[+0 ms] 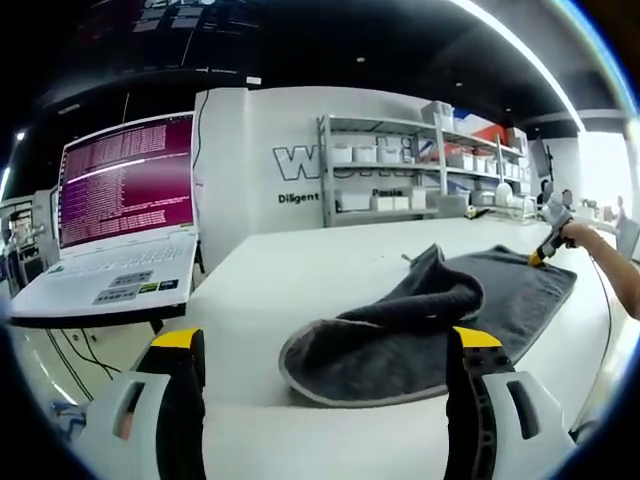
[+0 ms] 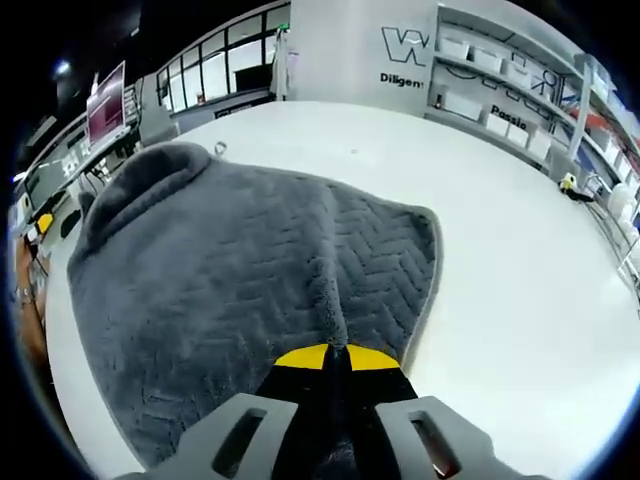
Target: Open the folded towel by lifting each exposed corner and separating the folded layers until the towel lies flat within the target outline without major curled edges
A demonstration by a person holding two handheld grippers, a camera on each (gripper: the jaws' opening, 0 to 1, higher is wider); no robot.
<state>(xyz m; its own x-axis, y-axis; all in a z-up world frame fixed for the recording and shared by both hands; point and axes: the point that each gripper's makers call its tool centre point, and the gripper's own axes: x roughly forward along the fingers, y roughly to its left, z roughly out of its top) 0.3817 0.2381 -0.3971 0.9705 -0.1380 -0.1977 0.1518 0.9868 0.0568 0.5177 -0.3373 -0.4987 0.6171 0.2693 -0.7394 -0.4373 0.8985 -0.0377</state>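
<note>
At the towel's [image 2: 250,270] near edge, the right gripper [image 2: 335,358] pinches the cloth, jaws closed. Over the table [image 1: 300,270], the left gripper [image 1: 325,345] hovers level, jaws wide apart, holding nothing.

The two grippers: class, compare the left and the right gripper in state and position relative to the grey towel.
The left gripper has its jaws wide apart and holds nothing; the right gripper has its jaws together, pinching an edge of the grey towel. The left gripper sits short of the towel's rounded near fold, apart from it; the right gripper touches the towel at the opposite end. Both have yellow-tipped jaws and are above the white table.
</note>
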